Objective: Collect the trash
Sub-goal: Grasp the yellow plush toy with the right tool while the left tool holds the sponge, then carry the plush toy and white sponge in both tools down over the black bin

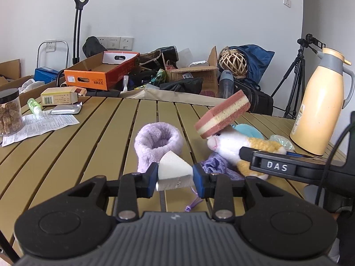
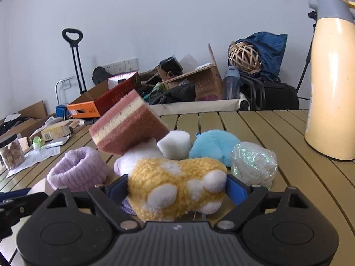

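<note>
Foam sits nearest: the left hand-held gripper (image 1: 175,176) is clamped on a white foam wedge (image 1: 174,173), its blue pads (image 1: 153,178) pressing both sides, just above the slatted worktop (image 1: 93,133). A purple drawstring (image 1: 194,205) lies on the slats under it. The right hand-held gripper (image 2: 177,187) has its fingers closed against a yellow-and-white plush toy (image 2: 177,186), one pad (image 2: 236,190) on each flank; in the left view this gripper's arm, marked DAS, reaches in from the right onto the toy.

Just beyond the left hand-held gripper stands a lilac fuzzy cuff (image 1: 158,141), open end up, with a purple knit cloth (image 1: 216,166) beside it under the toy. A pink-and-cream layered sponge (image 2: 129,125) rests tilted on the toy's white head. Behind the toy, from the right hand-held gripper, come a white foam cylinder (image 2: 175,147), a blue plush piece (image 2: 214,146) and, to the right, a crumpled clear wrapper (image 2: 254,164). Further right stands a cream thermos jug (image 2: 330,77).

Far left on the worktop lie a printed leaflet (image 1: 42,126), a jar of brown snacks (image 1: 10,110), a small green bottle (image 1: 34,106), a foil pack (image 1: 65,109) and a yellow carton (image 1: 60,96). Past the worktop's edge are an orange box (image 1: 99,73) and a tripod (image 1: 297,75).
</note>
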Demonstrator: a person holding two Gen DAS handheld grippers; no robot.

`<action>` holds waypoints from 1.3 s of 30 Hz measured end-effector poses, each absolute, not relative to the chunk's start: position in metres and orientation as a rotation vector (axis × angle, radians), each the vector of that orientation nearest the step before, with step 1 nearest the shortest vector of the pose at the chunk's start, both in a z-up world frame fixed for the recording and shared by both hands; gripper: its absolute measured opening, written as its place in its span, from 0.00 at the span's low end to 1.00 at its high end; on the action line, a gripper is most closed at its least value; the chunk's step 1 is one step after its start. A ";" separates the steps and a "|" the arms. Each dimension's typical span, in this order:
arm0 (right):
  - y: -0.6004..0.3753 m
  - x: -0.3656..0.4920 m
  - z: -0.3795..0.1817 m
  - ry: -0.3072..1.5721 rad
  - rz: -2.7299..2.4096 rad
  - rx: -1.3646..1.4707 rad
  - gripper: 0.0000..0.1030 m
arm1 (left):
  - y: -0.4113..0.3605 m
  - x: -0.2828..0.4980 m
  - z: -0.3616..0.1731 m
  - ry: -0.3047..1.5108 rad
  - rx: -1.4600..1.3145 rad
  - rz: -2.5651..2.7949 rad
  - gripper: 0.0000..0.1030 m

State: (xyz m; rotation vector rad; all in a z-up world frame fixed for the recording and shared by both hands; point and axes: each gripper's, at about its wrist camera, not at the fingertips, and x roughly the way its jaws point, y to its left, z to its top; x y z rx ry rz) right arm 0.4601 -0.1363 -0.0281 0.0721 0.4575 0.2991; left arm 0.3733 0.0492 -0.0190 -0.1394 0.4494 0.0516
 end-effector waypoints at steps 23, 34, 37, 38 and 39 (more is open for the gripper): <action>-0.169 0.397 0.014 0.283 0.234 0.113 0.85 | 0.049 0.357 -0.005 0.399 -0.156 0.035 0.34; -0.183 0.365 0.019 0.250 0.217 0.113 0.85 | 0.036 0.337 0.001 0.368 -0.132 0.009 0.34; -0.187 0.357 0.022 0.239 0.218 0.120 0.85 | 0.034 0.331 -0.001 0.369 -0.124 0.008 0.34; -0.188 0.354 0.023 0.236 0.221 0.121 0.85 | 0.034 0.329 -0.001 0.370 -0.122 0.010 0.34; -0.189 0.352 0.024 0.232 0.224 0.122 0.85 | 0.034 0.327 -0.002 0.371 -0.121 0.012 0.34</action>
